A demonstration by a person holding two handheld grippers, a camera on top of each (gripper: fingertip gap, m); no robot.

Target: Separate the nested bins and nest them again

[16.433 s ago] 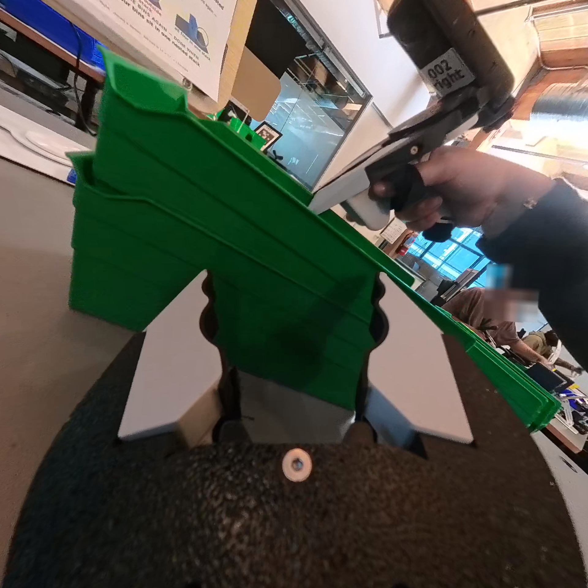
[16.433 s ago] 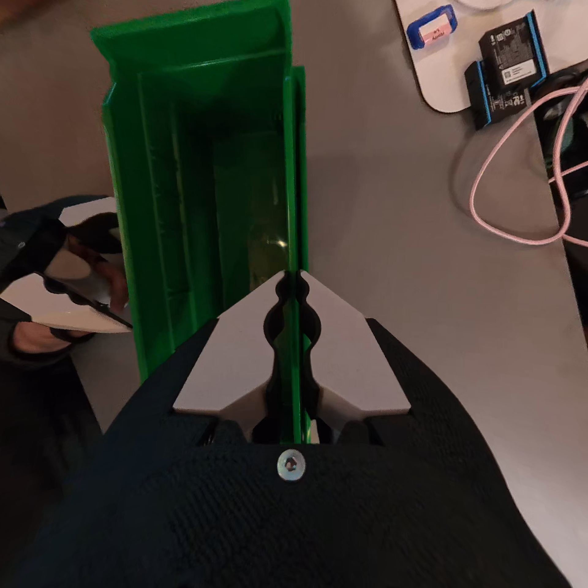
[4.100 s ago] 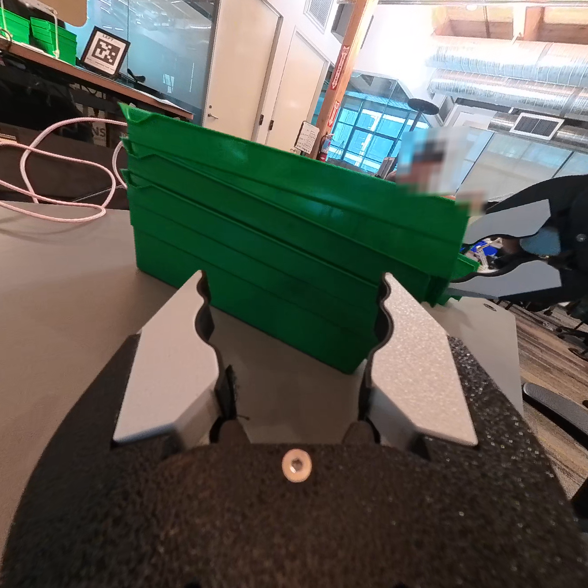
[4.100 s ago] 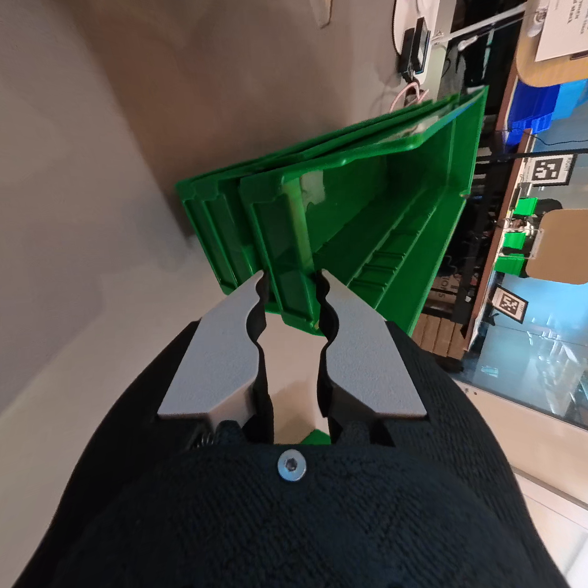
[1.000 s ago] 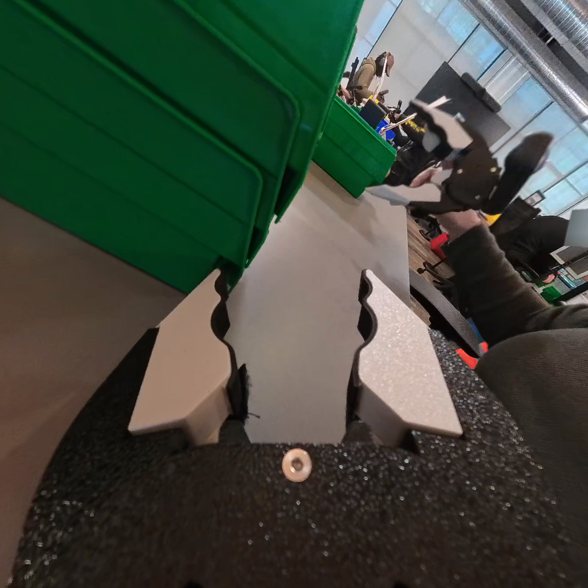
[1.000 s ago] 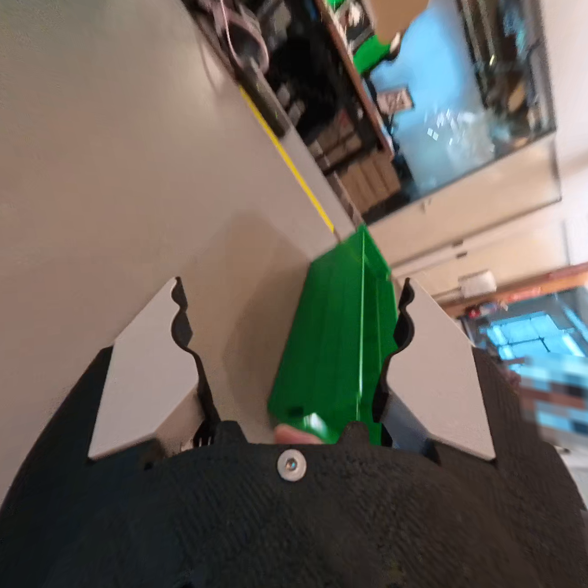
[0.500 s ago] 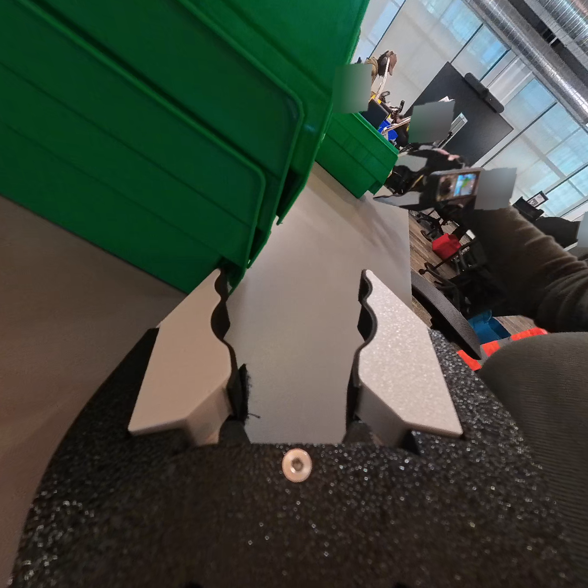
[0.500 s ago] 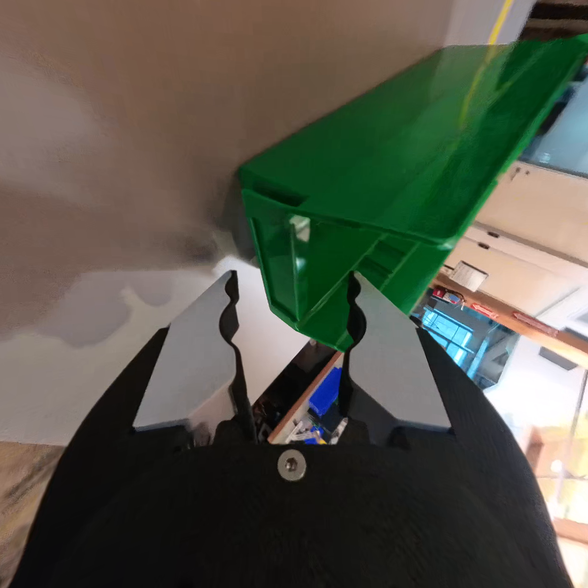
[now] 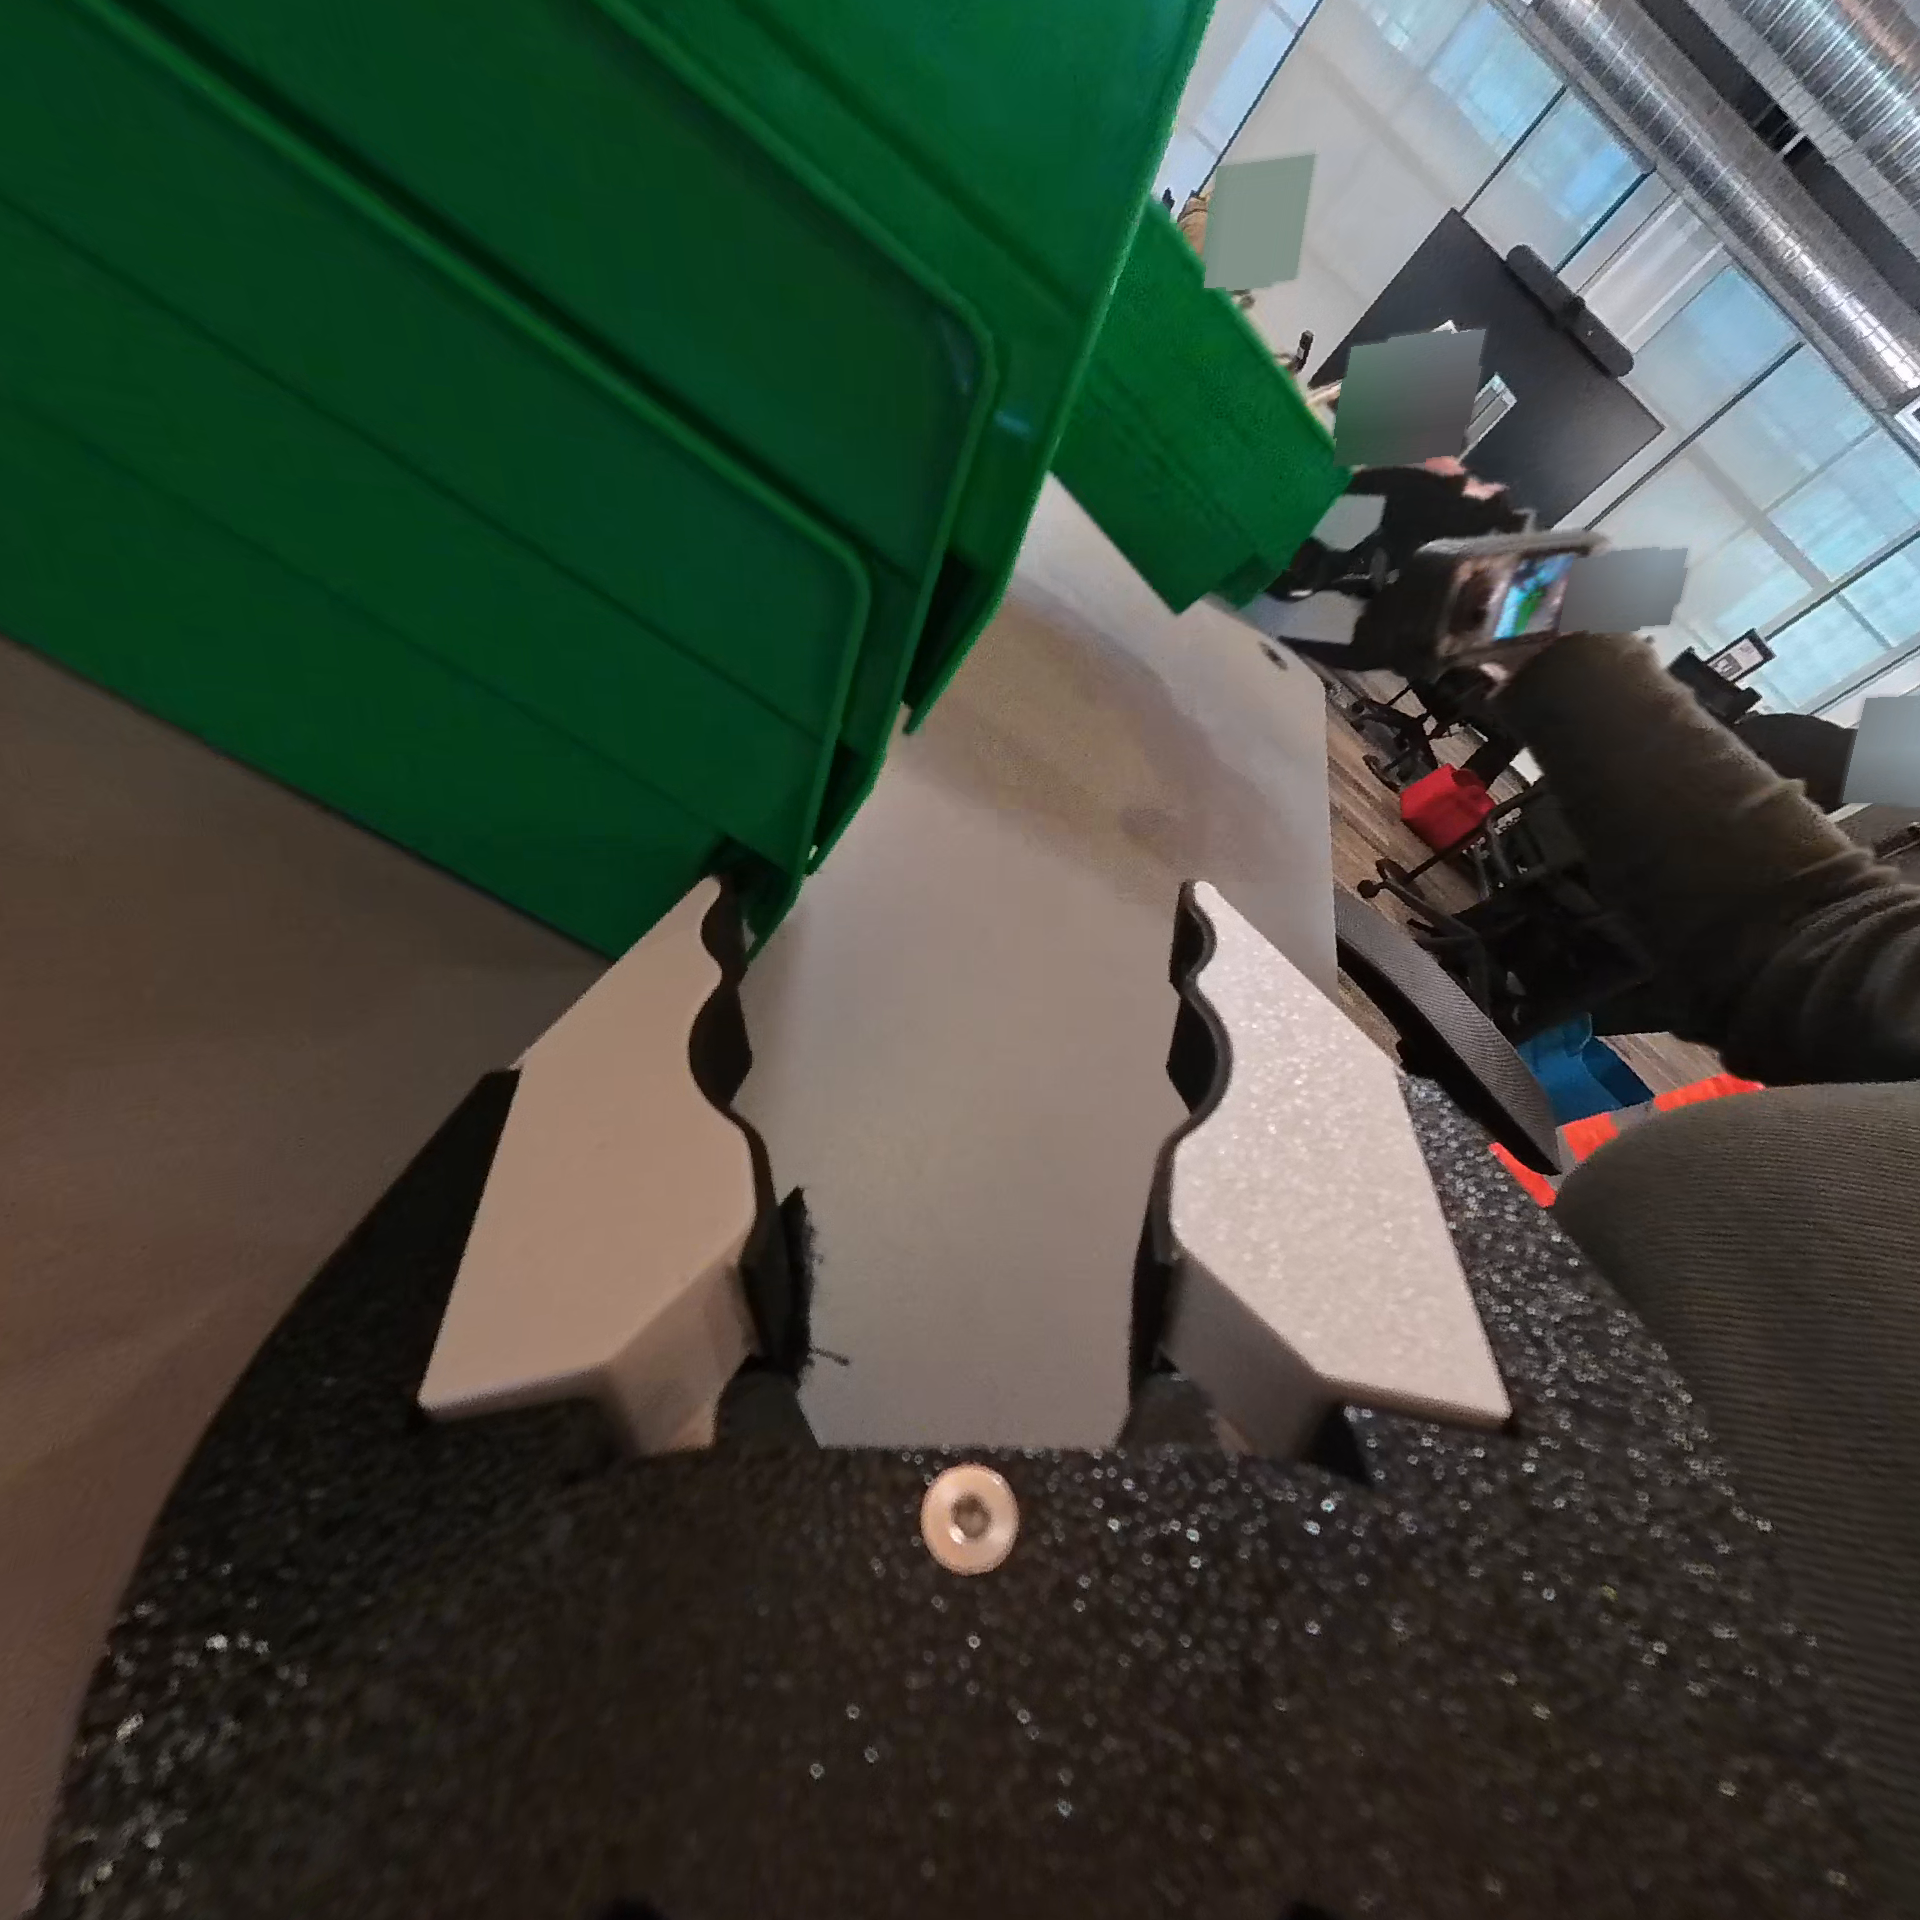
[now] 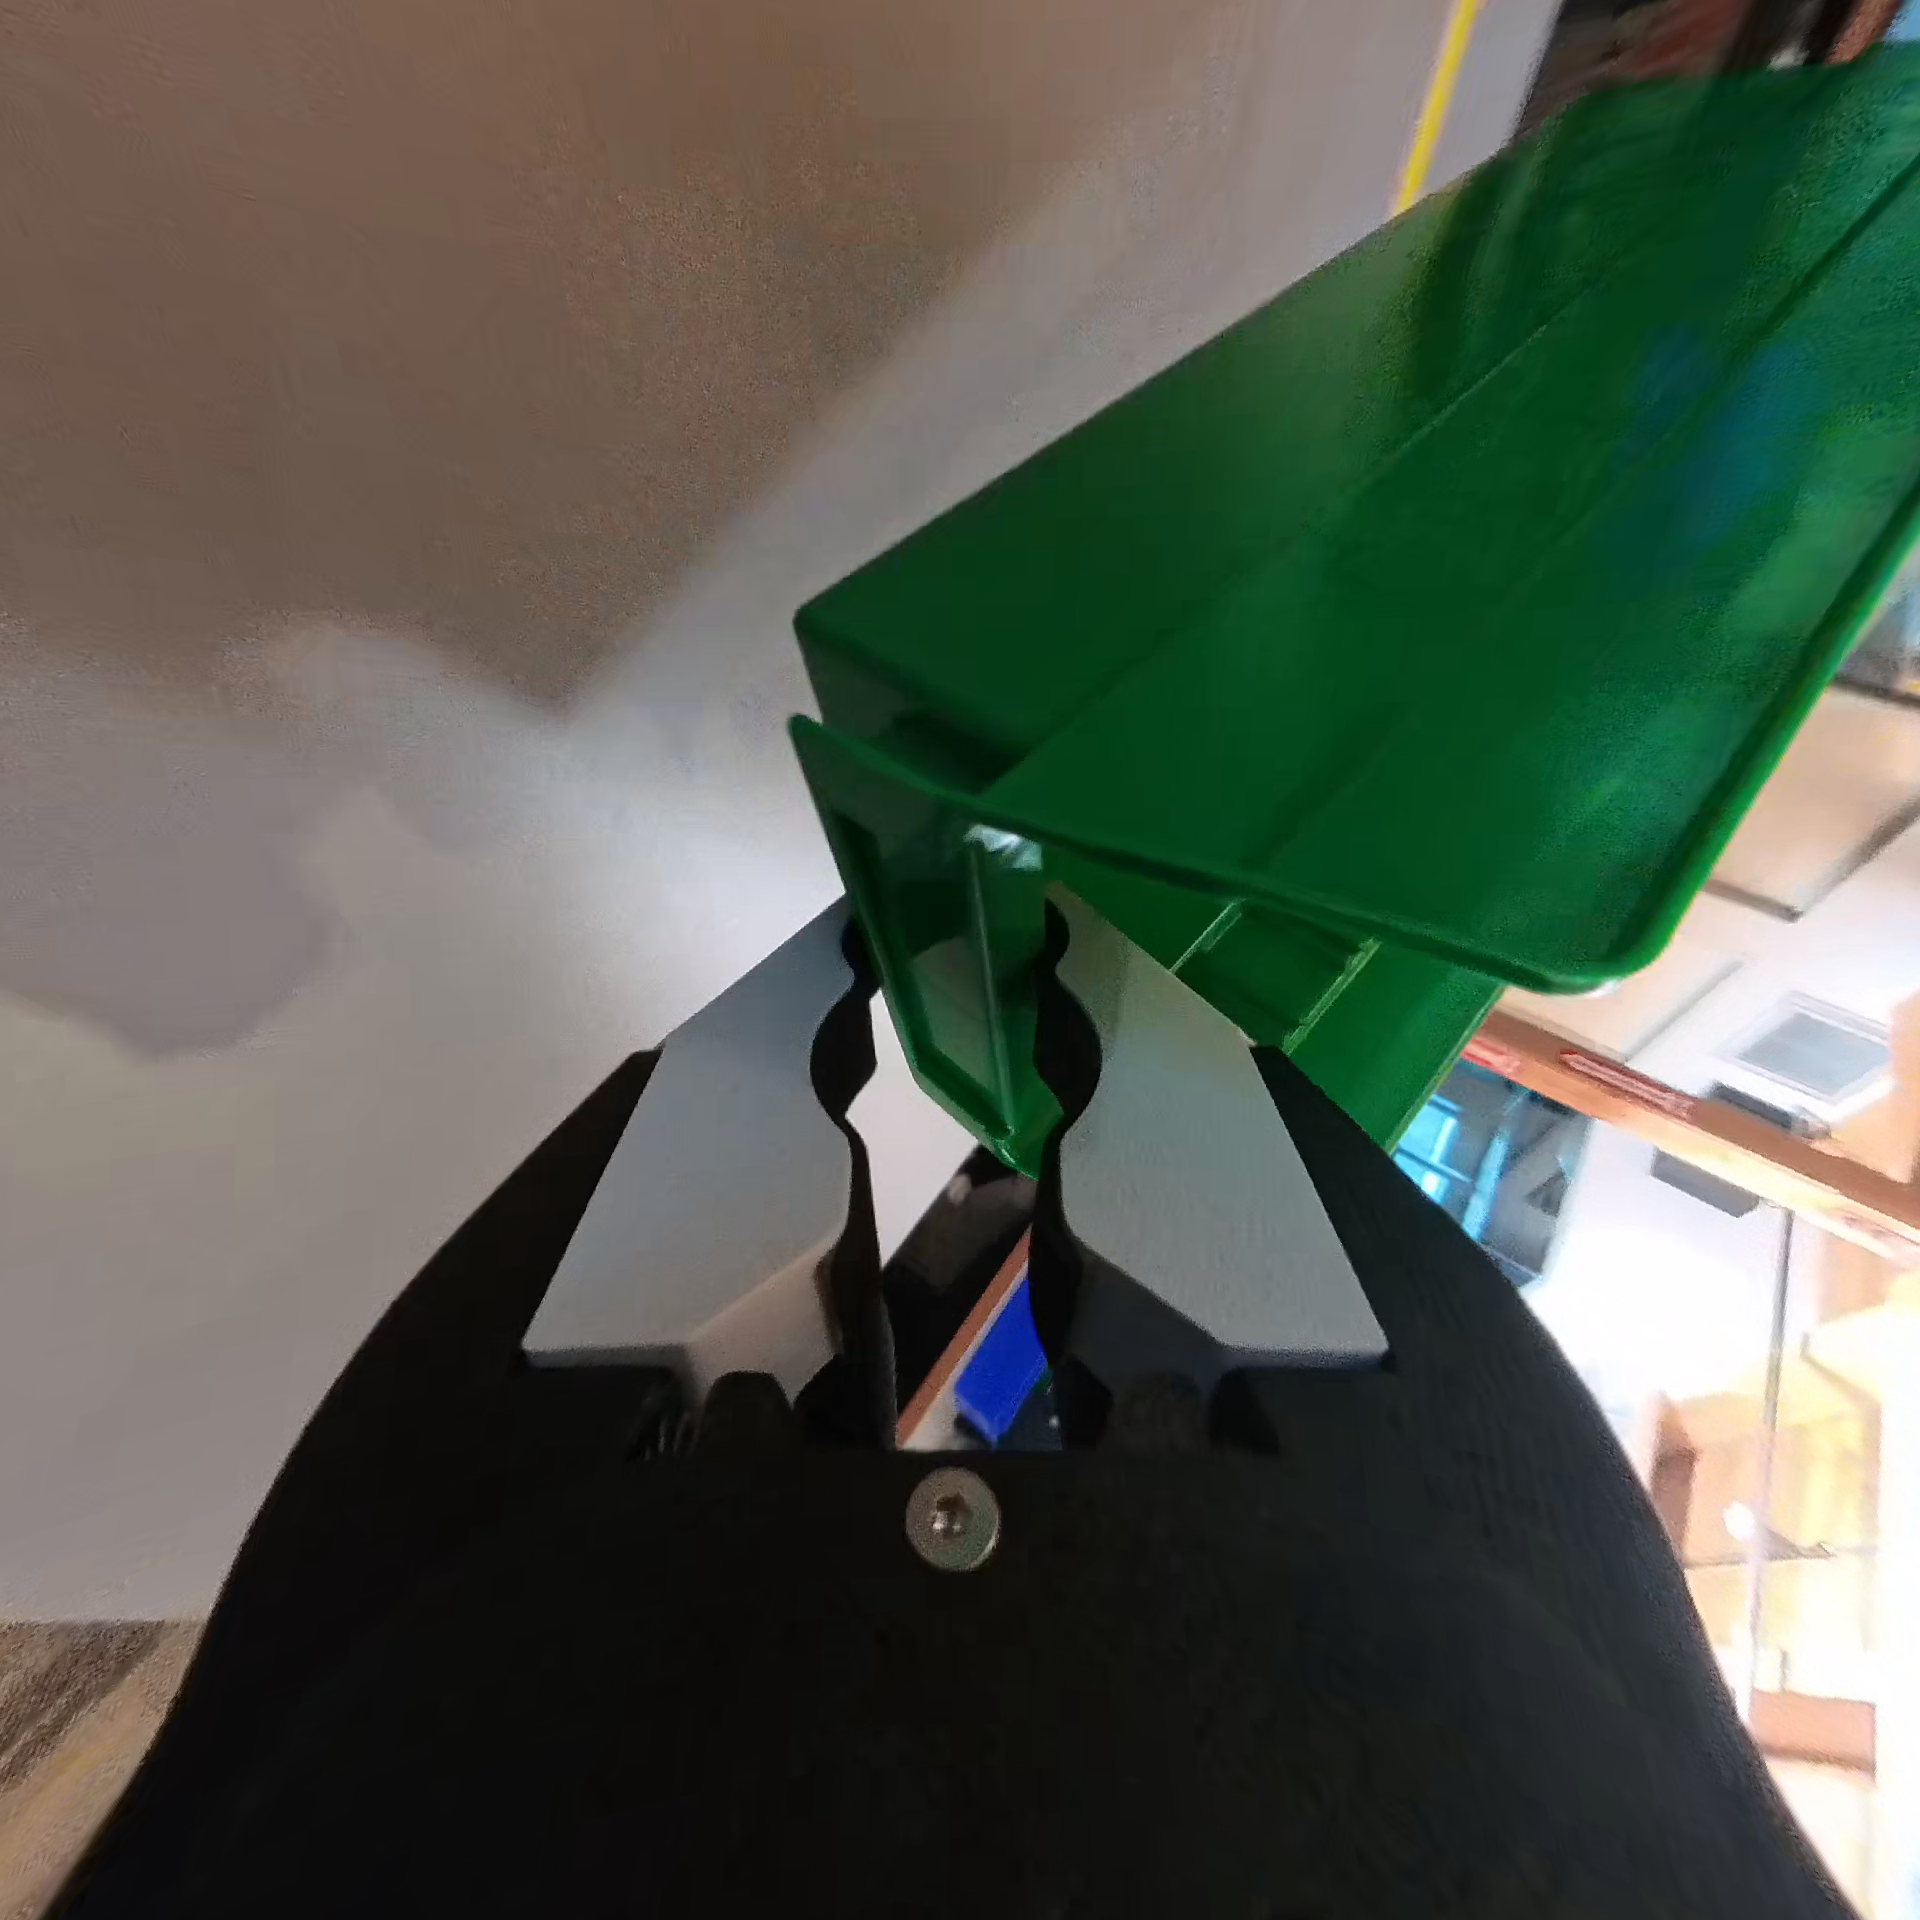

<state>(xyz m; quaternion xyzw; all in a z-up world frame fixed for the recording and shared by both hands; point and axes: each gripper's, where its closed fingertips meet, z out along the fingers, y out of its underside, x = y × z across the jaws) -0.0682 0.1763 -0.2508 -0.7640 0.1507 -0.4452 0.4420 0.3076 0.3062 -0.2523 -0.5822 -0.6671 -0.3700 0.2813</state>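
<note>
A plain grey tabletop (image 9: 1018, 1039) carries a stack of nested green bins (image 9: 436, 436) resting on it near its left side. A second green bin (image 9: 1184, 416) sits farther back, toward the far edge.

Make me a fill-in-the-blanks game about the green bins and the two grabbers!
1. The right gripper has its fingers on either side of the end wall of one ____ bin.
2. The left gripper is ____, with only bare table between its fingers.
3. In the left wrist view, the stack of nested bins stands on the ____.

Missing words: green; open; table
</note>
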